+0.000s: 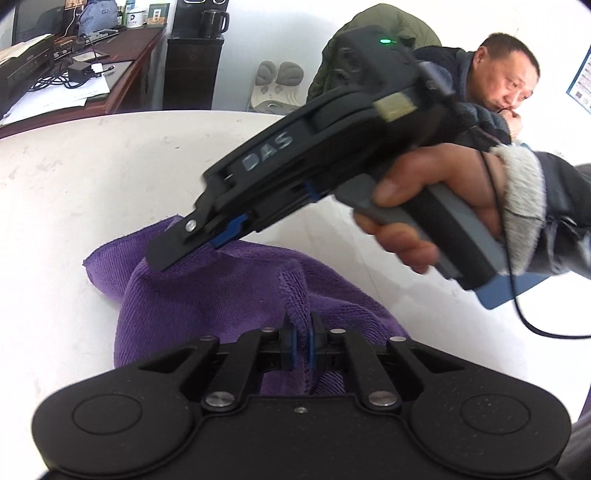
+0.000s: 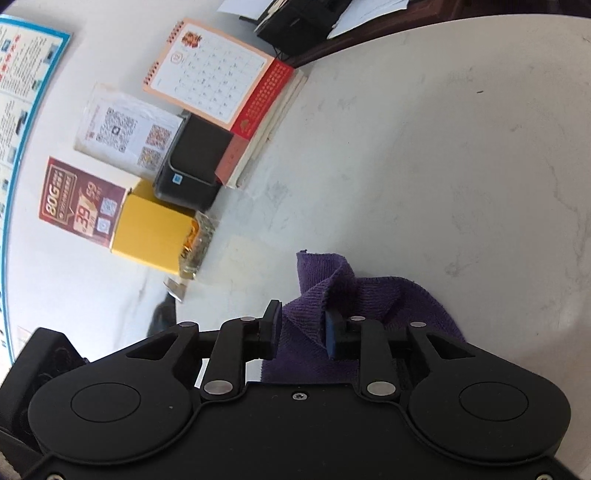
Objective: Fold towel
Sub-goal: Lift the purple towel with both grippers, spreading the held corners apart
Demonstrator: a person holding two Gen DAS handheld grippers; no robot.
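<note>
**Ana:** Nearest the lens sits the left gripper, its fingers pinched tight on a raised fold of the purple towel. That towel lies bunched on the white counter, so take it as our landmark.

**Ben:** And the right gripper?

**Ana:** It comes in from the towel's right, held by a hand in a dark sleeve with a fleecy cuff. Its fingers reach the towel's far edge. From its own camera the right gripper has its fingers spread apart with cloth standing between them; the pads sit just beside the fabric rather than squeezing it.

**Ben:** What stands in the way?

**Ana:** In the left view, the right gripper's body crosses over the towel's far side and blocks part of the counter behind it. A black cable trails across the counter to the towel's right.

**Ben:** And farther out?

**Ana:** Beyond the towel, past the counter edge, sits a person in dark clothes. Off to the towel's far left is a brown desk cluttered with papers and cords, and beside it a black cabinet with a dark mug on top.

**Ben:** The right view?

**Ana:** Well apart from the towel, along the wall, are a yellow box, a black device, and a desk calendar leaning there. Posters with square codes hang behind them.
</note>
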